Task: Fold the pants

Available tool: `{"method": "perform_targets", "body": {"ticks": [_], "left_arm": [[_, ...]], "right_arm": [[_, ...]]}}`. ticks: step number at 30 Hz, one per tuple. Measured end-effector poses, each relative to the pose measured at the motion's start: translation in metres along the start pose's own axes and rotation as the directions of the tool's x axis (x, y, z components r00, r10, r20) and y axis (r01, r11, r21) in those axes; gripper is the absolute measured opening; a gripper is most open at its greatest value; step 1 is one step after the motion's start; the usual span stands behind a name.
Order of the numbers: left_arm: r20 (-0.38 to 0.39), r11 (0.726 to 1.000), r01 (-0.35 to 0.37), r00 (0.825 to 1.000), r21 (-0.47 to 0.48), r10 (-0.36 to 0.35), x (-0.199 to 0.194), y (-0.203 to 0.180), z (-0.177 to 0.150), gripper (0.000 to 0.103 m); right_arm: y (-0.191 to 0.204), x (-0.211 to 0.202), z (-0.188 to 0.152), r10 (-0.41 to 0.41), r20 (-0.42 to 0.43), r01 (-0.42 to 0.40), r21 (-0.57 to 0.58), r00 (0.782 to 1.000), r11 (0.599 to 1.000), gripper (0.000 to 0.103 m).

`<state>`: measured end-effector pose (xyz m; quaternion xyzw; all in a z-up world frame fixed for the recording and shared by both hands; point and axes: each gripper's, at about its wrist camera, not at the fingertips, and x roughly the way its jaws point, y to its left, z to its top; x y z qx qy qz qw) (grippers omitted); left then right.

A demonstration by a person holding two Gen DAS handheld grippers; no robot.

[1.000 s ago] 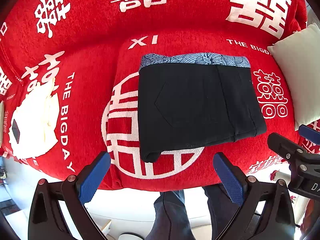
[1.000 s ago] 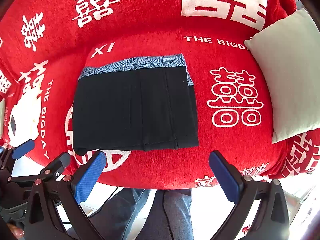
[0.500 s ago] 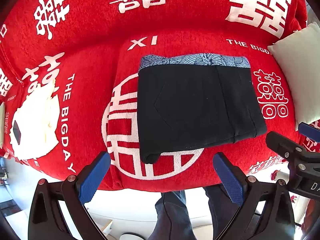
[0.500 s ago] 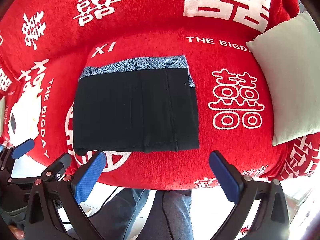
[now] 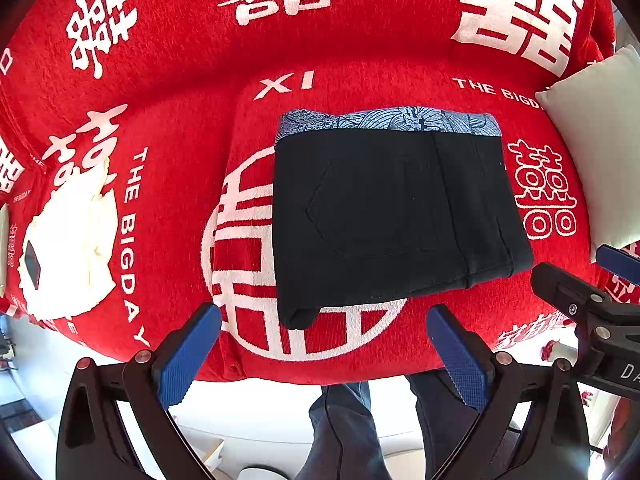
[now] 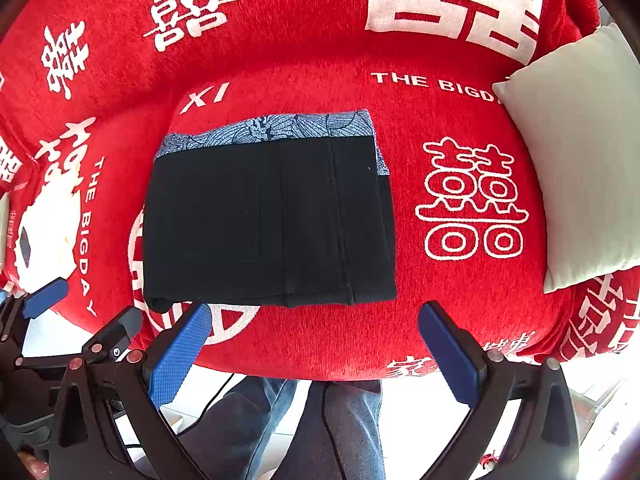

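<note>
Black pants [image 5: 392,216] lie folded into a flat rectangle on a red sofa seat [image 5: 180,184], with a blue patterned waistband along the far edge. They also show in the right wrist view [image 6: 268,220]. My left gripper [image 5: 324,348] is open and empty, held above the seat's front edge, short of the pants. My right gripper [image 6: 314,344] is open and empty, also near the front edge. The right gripper shows at the right of the left wrist view [image 5: 580,280], and the left gripper shows at the left of the right wrist view [image 6: 60,320].
The sofa cover is red with white characters. A pale cushion [image 6: 580,152] leans at the right end of the seat. A white cloth with a dark object on it [image 5: 68,248] lies at the left. A person's legs in jeans [image 6: 304,432] stand below the grippers.
Both grippers have shifted very slightly; the pants have not moved.
</note>
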<state>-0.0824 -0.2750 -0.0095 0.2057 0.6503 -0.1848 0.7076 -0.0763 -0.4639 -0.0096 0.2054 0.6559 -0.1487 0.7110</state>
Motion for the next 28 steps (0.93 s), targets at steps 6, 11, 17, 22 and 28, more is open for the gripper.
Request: {"method": "perform_targets", "body": {"ticks": [6, 11, 17, 22, 28], "left_arm": [[0.002, 1.000, -0.001, 1.000, -0.002, 0.001, 0.0010, 0.0007, 0.0000, 0.103], [-0.001, 1.000, 0.005, 1.000, -0.003, -0.005, 0.0019, 0.0014, -0.0004, 0.103], [0.001, 1.000, 0.000, 1.000, -0.010, 0.000, 0.0027, 0.0017, -0.0003, 0.103], [-0.001, 1.000, 0.008, 1.000, -0.023, -0.008, 0.0034, 0.0017, -0.0004, 0.103], [0.002, 0.999, 0.024, 1.000, -0.026, -0.024, 0.0026, 0.0006, -0.0003, 0.103]], "right_arm": [[0.0000, 0.0011, 0.0000, 0.000, 0.001, 0.000, -0.001, 1.000, 1.000, 0.103], [0.0009, 0.0029, -0.0004, -0.003, 0.000, 0.003, -0.004, 1.000, 1.000, 0.103], [0.0022, 0.0030, 0.0000, -0.005, -0.001, 0.005, -0.003, 1.000, 1.000, 0.103], [0.0014, 0.0032, 0.0002, -0.005, -0.002, 0.005, -0.001, 1.000, 1.000, 0.103], [0.0001, 0.0034, 0.0028, -0.006, -0.006, 0.006, -0.001, 1.000, 1.000, 0.103]]}}
